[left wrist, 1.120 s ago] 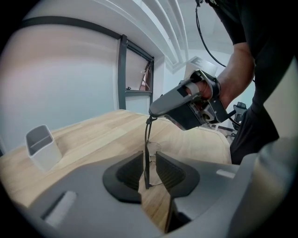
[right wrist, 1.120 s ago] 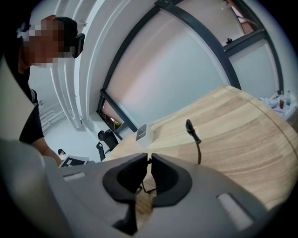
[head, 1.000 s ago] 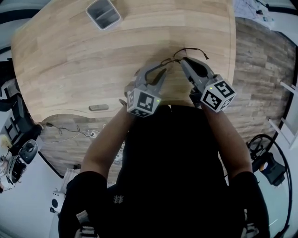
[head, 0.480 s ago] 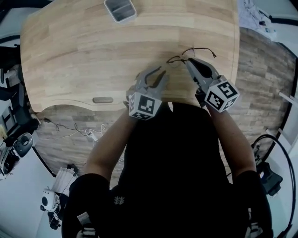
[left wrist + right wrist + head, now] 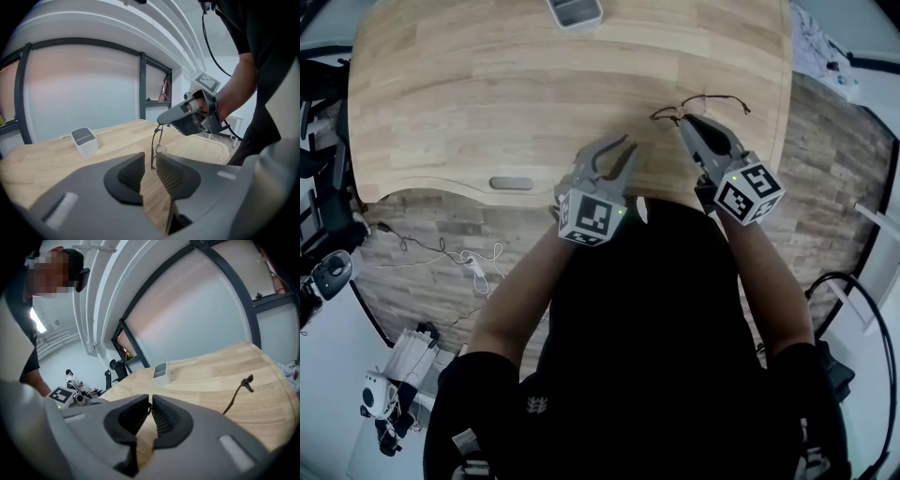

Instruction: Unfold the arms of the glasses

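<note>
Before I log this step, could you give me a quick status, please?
Right gripper shut on glasses, one arm sticking out. Left gripper open, empty, close by. White tray far off, no obstruction.

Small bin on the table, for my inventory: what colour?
The bin is white, greyish inside; left gripper view.

Head view steeply down over table (image 5: 487, 112); both gripper views low across it, white bin (image 5: 84, 140) common

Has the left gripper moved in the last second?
Yes. Against the table's front edge in the head view, the left gripper has drawn back toward the person, away from the glasses.
</note>
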Motion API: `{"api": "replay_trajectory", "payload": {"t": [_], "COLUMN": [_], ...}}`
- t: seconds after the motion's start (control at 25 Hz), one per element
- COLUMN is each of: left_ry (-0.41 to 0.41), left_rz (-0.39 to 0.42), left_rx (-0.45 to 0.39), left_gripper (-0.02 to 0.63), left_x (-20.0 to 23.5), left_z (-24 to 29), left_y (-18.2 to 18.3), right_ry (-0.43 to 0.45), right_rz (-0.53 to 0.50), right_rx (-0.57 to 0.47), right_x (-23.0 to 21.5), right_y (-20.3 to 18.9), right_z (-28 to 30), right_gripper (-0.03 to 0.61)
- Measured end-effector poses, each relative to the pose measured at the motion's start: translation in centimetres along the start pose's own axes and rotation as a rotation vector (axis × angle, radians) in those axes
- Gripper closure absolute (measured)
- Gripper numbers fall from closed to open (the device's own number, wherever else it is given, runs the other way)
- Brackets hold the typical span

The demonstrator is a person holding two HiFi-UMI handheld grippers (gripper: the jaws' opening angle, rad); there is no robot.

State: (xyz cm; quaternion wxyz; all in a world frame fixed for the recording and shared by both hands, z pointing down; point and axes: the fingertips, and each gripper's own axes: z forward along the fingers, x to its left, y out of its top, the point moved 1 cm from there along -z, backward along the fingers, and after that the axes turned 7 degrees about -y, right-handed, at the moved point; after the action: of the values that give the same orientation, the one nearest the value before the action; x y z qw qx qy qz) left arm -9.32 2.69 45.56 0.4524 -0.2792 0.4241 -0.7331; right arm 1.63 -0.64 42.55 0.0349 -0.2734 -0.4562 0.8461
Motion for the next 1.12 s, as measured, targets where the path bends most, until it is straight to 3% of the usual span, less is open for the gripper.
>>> {"api": "replay_trajectory", "payload": {"t": [0.48, 1.12], "left_ry": [0.045, 0.086], "left_rz": [0.003, -0.019], "left_rx": [-0.066, -0.046], "left_gripper": [0.535, 0.537], "left_x": [-0.1, 0.0], "left_z": [-3.6, -6.2], "left_y": [0.5, -1.3], "right_ry": [0.001, 0.033], "right_rz": [-0.043, -0.083], "right_rx": [0.000, 0.029], "right_x": [2.5, 4.3], "right_y": [-0.9, -1.8], "right_z": [0.4, 0.5], "right_gripper": [0.554, 0.552]}}
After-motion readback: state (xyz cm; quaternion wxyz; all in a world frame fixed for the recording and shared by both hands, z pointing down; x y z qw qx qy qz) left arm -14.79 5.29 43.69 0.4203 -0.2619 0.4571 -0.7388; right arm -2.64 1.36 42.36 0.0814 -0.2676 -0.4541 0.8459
